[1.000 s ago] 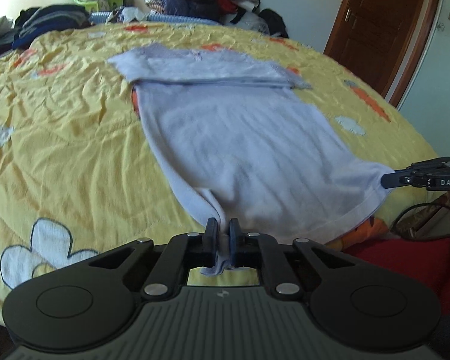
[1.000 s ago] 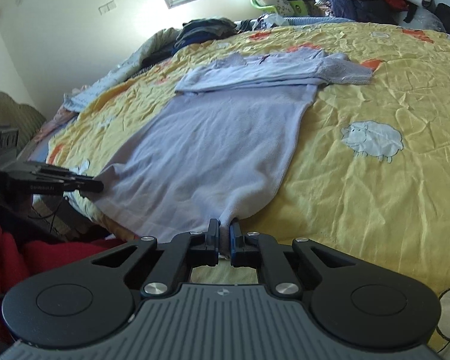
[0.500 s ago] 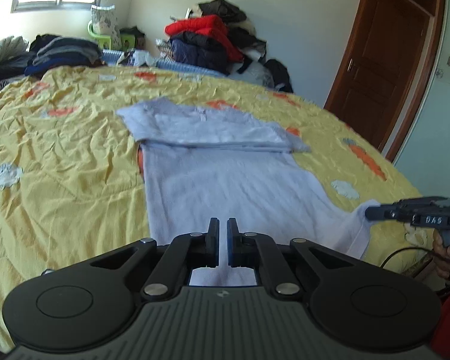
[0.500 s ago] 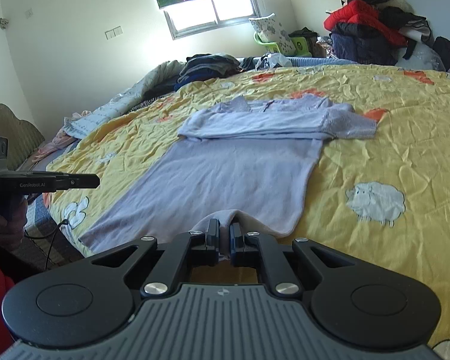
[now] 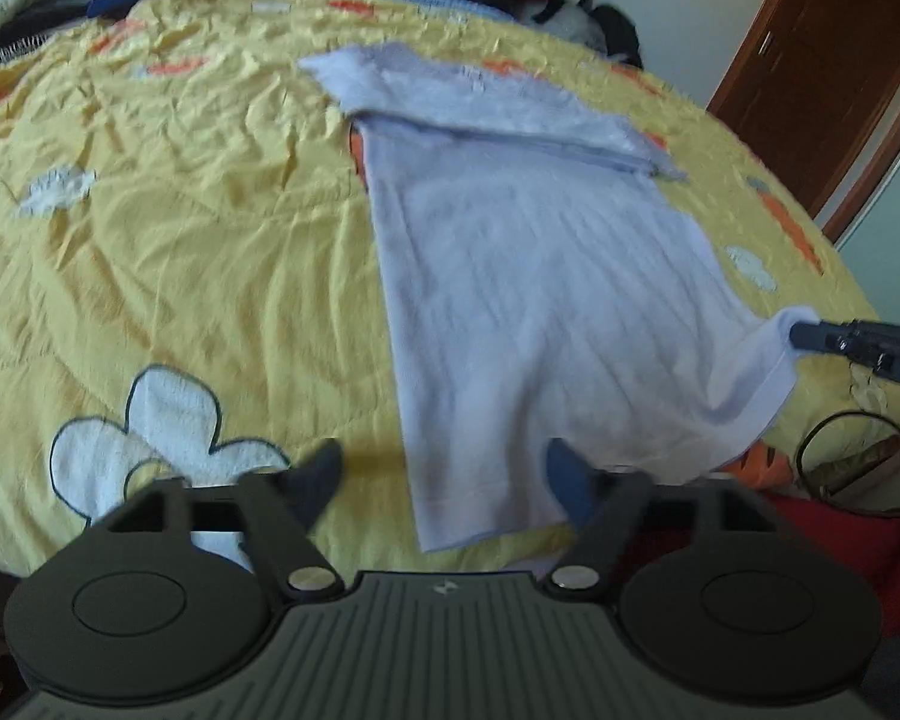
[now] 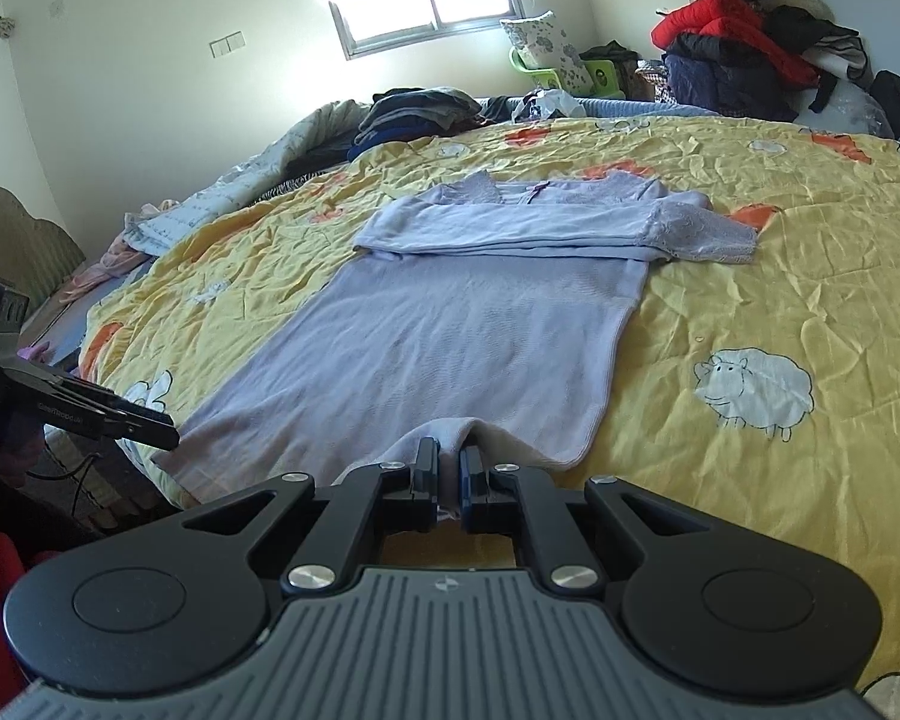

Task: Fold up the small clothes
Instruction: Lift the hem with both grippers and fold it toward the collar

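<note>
A: Left hand-held gripper (image 5: 444, 471), bottom centre of its frame: jaws had just been opening, stood spread, hem corner lying slack between them, not pinched.

B: Lilac garment (image 6: 450, 324) lay mid-frame on the yellow bedspread (image 6: 780, 252), sleeves folded across the top. Right hand-held gripper (image 6: 448, 468) pinched the near hem. I'd re-pinch the left corner, then lift both evenly.
</note>
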`<state>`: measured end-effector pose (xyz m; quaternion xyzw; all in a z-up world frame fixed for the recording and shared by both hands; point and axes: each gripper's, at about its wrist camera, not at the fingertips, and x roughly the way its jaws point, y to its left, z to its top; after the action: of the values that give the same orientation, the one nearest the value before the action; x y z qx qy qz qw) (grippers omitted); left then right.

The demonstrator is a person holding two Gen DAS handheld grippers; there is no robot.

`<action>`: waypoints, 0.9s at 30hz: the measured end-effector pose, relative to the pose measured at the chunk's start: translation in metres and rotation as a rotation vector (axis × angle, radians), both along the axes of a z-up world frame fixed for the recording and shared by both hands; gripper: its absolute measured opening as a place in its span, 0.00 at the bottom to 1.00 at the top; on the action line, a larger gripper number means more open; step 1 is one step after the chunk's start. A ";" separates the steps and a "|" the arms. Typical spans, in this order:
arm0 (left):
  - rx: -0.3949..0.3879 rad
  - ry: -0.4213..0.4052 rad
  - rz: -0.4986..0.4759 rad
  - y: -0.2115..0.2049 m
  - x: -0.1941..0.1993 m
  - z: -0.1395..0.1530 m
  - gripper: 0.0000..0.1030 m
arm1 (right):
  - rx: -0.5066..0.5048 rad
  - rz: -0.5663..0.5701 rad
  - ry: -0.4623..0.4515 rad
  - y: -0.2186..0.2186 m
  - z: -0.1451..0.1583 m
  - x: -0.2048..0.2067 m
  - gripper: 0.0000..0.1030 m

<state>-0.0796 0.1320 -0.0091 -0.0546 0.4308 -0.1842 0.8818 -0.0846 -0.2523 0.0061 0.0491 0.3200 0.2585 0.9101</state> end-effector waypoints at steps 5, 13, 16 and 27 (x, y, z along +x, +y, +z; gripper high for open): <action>0.013 0.047 -0.055 -0.014 0.006 -0.005 0.79 | 0.003 -0.006 0.009 0.000 -0.003 0.000 0.11; 0.078 0.030 -0.077 -0.029 -0.001 -0.010 0.24 | 0.008 -0.010 0.010 -0.002 -0.003 0.000 0.11; 0.027 0.063 -0.054 -0.022 0.004 -0.012 0.09 | 0.008 -0.014 0.011 -0.001 -0.004 0.001 0.11; -0.029 -0.124 -0.047 -0.030 0.009 0.027 0.07 | 0.038 -0.029 -0.054 -0.001 0.012 0.009 0.11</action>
<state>-0.0709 0.1020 0.0181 -0.0458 0.3739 -0.2139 0.9013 -0.0760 -0.2537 0.0178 0.0639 0.2897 0.2523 0.9210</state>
